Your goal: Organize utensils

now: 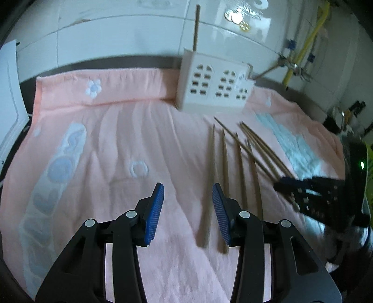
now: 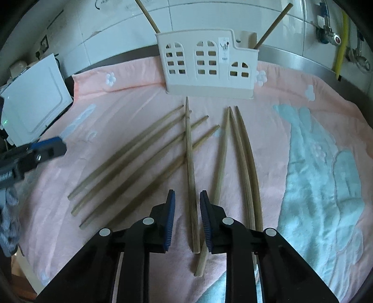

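Several wooden chopsticks (image 2: pixel 149 158) lie loose on a pink towel (image 2: pixel 116 109) in front of a white utensil holder (image 2: pixel 207 67) that has two chopsticks standing in it. My right gripper (image 2: pixel 187 218) is open with its jaws on either side of one chopstick (image 2: pixel 191 177), low over the towel. My left gripper (image 1: pixel 187 209) is open and empty above the towel, just left of the chopsticks (image 1: pixel 211 172). The holder (image 1: pixel 212 86) stands at the towel's far edge. The right gripper (image 1: pixel 310 193) also shows at the right in the left wrist view.
A white tiled wall (image 2: pixel 209 21) rises behind the holder. A white box-like appliance (image 2: pixel 35 98) sits to the left of the towel. A yellow pipe and metal fittings (image 2: pixel 341 39) are at the far right. The left gripper (image 2: pixel 30 156) shows at the left edge.
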The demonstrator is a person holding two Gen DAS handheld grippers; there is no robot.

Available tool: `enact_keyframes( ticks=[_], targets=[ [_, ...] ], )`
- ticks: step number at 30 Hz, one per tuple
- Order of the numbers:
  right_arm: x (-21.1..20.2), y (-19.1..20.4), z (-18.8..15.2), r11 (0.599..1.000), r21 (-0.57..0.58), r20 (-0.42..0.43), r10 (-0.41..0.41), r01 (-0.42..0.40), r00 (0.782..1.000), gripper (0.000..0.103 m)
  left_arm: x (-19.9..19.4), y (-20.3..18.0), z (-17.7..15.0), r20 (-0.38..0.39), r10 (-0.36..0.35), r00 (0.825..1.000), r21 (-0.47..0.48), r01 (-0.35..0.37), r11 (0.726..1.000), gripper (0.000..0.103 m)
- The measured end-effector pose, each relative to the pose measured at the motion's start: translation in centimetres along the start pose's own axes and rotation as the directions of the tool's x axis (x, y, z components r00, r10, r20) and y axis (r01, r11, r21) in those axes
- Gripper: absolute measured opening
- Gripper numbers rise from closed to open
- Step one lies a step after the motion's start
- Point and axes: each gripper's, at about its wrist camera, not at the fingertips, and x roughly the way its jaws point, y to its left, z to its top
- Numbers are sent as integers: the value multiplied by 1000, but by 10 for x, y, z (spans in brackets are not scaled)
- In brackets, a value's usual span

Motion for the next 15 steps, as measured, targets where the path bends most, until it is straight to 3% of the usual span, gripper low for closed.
enact_keyframes(
  ticks=[7,15],
  targets=[
    [5,0,-2,1000,1,-16,-22,22,1000,16,10,-11,-17,-51,-36,998,34,37,999,42],
    [5,0,-2,999,-4,-12,-40,40,999,8,27,-14,-22,-96,-63,993,36,66,997,20]
  ],
)
